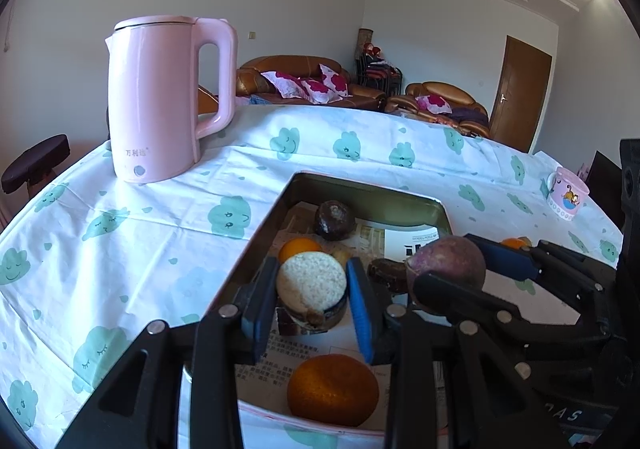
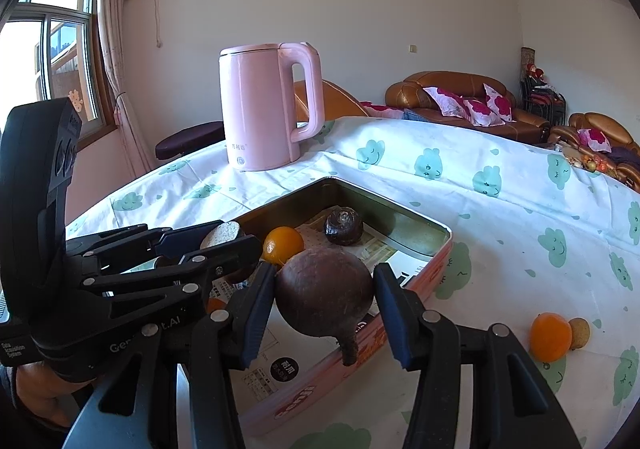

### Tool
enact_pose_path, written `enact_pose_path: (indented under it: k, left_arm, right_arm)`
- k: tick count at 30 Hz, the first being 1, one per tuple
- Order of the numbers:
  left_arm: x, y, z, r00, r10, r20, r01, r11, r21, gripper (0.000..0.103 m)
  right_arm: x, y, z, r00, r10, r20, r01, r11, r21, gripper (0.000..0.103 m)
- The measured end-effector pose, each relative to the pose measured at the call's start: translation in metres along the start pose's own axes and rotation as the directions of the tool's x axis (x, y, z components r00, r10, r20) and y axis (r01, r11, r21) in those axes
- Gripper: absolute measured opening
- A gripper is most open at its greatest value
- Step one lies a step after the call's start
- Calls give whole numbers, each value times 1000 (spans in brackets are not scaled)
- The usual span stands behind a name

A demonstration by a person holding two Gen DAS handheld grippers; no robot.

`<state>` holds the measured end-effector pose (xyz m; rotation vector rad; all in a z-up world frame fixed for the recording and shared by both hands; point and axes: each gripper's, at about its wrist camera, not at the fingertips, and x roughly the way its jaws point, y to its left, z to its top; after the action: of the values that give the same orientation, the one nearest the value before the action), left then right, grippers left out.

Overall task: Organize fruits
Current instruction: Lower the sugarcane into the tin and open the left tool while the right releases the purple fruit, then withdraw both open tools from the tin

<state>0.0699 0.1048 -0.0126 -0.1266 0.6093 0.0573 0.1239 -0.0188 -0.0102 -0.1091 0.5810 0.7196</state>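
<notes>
My left gripper (image 1: 312, 265) is shut on a cut piece of fruit (image 1: 311, 287) with a white speckled face and dark skin, held over the paper-lined tin tray (image 1: 360, 191). In the tray lie a large orange (image 1: 333, 389), a smaller orange (image 1: 299, 249) and a dark round fruit (image 1: 334, 219). My right gripper (image 2: 324, 269) is shut on a round brown-purple fruit (image 2: 324, 293) with a short stem, held above the tray's near rim (image 2: 400, 209). In the right wrist view the left gripper (image 2: 236, 235) sits just to its left. Another orange (image 2: 550, 335) lies on the cloth outside the tray.
A pink kettle (image 1: 168, 97) stands at the table's far left behind the tray. A pink mug (image 1: 566, 193) sits near the far right edge. A small tan ball (image 2: 580, 333) touches the loose orange. White cloth with green cloud prints covers the table (image 2: 500, 217).
</notes>
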Motion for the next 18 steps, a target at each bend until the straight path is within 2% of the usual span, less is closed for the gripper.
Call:
enact_pose_path:
  k: [5, 10, 15, 18]
  left_arm:
    - [-1, 0, 0, 1000, 2, 3, -2, 1000, 2, 35]
    - [-4, 1, -1, 1000, 5, 10, -5, 1000, 0, 42]
    - [-7, 2, -2, 999, 21, 27, -21, 1000, -6, 60]
    - [-9, 3, -2, 999, 25, 33, -25, 1000, -15, 67]
  right_arm:
    - [0, 0, 0, 1000, 4, -3, -4, 1000, 2, 53]
    - [-4, -1, -1, 1000, -5, 16, 5, 1000, 3, 54]
    - [-11, -7, -1, 999, -22, 49, 21, 999, 38, 64]
    - [-15, -11, -1, 997, -33, 69, 29, 998, 59, 70]
